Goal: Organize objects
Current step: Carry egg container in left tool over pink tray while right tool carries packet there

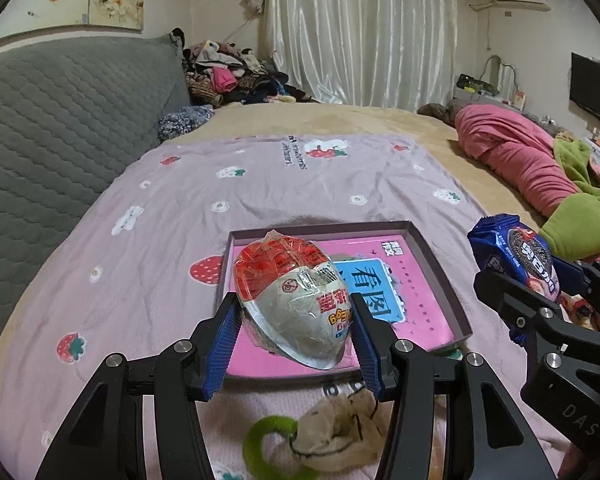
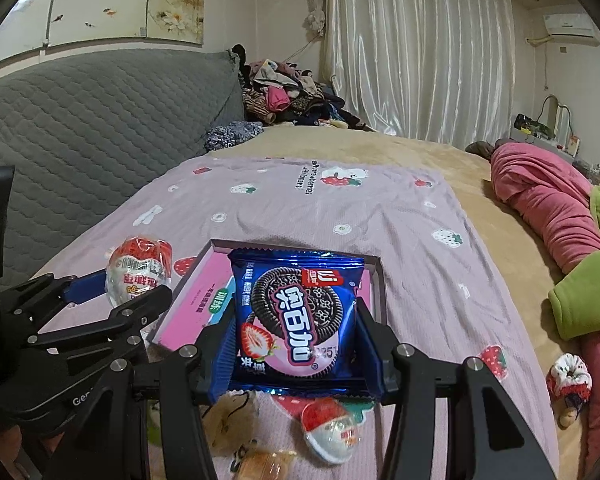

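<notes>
**Holding two snacks over the pink tray**

Gripping an egg-shaped snack (image 1: 296, 296) between its blue pads, the left tool (image 1: 294, 344) carries it above the near edge of a shallow tray (image 1: 440, 264) — a low-walled box with a pink printed sheet lying in its bottom. The egg is sealed in crinkled clear film; its far half is red and its near half white, with red print and a barcode label across the middle. It sits tilted, its flat rim facing down and toward the camera.

The right tool (image 2: 296, 344) is clamped on a flat cookie packet (image 2: 296, 316), its pads pressing the packet's two side edges. The wrapper is glossy dark blue with a black sandwich cookie, a sliced strawberry, a pink band and white lettering — held upright over the same tray.

The tray lies on a lilac blanket (image 1: 260, 184) printed with strawberries, spread across a bed. Near the cameras, on the blanket, lie a second red-and-white egg (image 2: 330, 430), a small orange wrapped sweet (image 2: 266, 464) and a beige fabric piece (image 1: 340, 432) beside a green loop (image 1: 266, 438).
</notes>
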`<state>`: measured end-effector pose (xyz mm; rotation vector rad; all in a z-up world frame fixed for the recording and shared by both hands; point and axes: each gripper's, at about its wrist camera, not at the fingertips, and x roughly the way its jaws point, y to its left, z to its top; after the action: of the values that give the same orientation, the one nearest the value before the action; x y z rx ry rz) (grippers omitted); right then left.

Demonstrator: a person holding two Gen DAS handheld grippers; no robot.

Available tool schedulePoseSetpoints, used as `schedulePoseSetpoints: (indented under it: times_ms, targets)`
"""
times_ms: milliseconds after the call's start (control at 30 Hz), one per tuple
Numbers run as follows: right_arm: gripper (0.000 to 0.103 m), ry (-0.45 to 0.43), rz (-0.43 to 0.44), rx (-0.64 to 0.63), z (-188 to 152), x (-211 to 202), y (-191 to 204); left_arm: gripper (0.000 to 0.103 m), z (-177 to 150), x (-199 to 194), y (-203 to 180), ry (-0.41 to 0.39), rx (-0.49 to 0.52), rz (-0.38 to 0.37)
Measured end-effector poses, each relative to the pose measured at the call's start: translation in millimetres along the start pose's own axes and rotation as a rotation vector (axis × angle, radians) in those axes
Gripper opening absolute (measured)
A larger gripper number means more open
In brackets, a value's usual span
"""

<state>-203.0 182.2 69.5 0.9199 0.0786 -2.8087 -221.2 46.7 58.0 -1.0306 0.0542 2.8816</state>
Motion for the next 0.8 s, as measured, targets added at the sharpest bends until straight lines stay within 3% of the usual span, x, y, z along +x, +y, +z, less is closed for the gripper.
schedulePoseSetpoints:
  times_ms: [367, 800]
  targets:
    - [0.052, -0.013, -0.007, 0.001, 22, 52, -17, 0.055, 26, 56, -4, 0.022, 0.005, 0.001]
    - [0.053, 0.032, 0.035, 0.062, 35, 145, -48, 0.055, 56, 151, 14, 0.084, -0.047, 0.015]
